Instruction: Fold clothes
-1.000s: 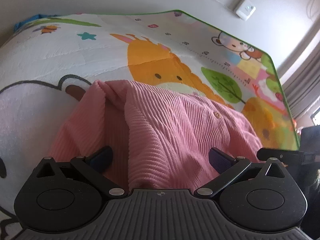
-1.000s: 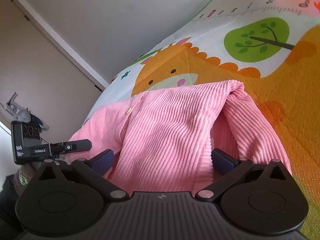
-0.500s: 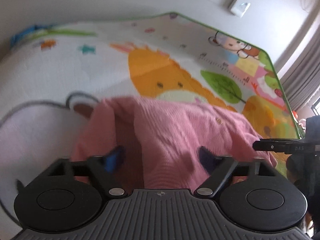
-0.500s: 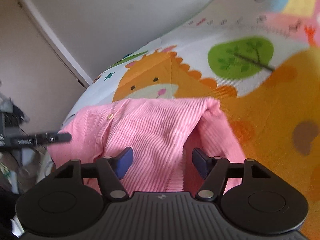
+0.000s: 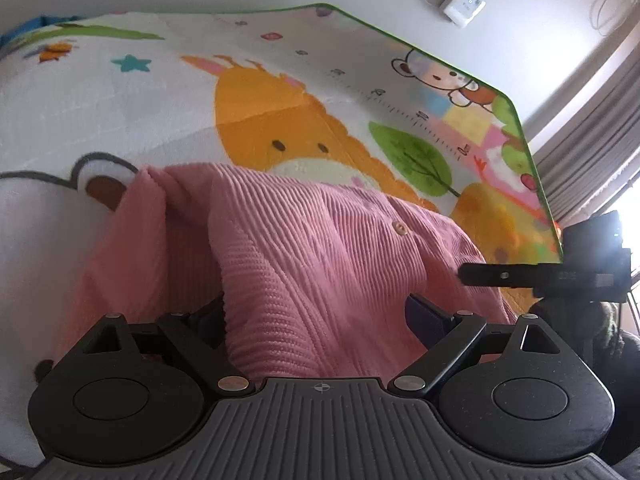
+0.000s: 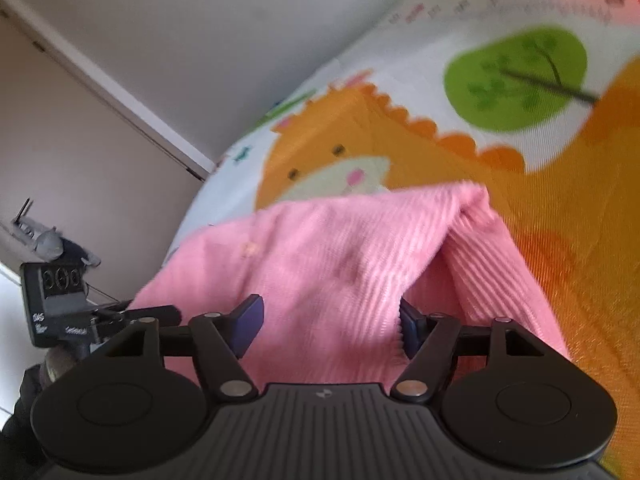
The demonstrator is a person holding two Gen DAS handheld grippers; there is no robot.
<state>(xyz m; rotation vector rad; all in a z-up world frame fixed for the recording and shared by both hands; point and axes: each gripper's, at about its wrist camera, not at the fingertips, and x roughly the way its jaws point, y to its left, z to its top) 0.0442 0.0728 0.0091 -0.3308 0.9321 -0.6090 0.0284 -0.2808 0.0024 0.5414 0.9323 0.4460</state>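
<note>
A pink ribbed cardigan with a small button lies on a cartoon play mat. Its near hem is bunched up between the fingers of my left gripper, which is open; the left finger is partly hidden under the cloth. In the right wrist view the same cardigan fills the gap of my right gripper, open and half narrowed, with the blue pads beside the fabric. One side panel is folded in on each flank. Each gripper's black body shows at the edge of the other's view.
The mat runs back to a white wall with a switch box. Grey curtains hang at the right and a pale door panel stands at the left. My other gripper's body hovers right of the cardigan.
Both grippers have narrowed their fingers around the cardigan's near hem. The views shifted slightly, and the right wrist view is blurred by motion.
</note>
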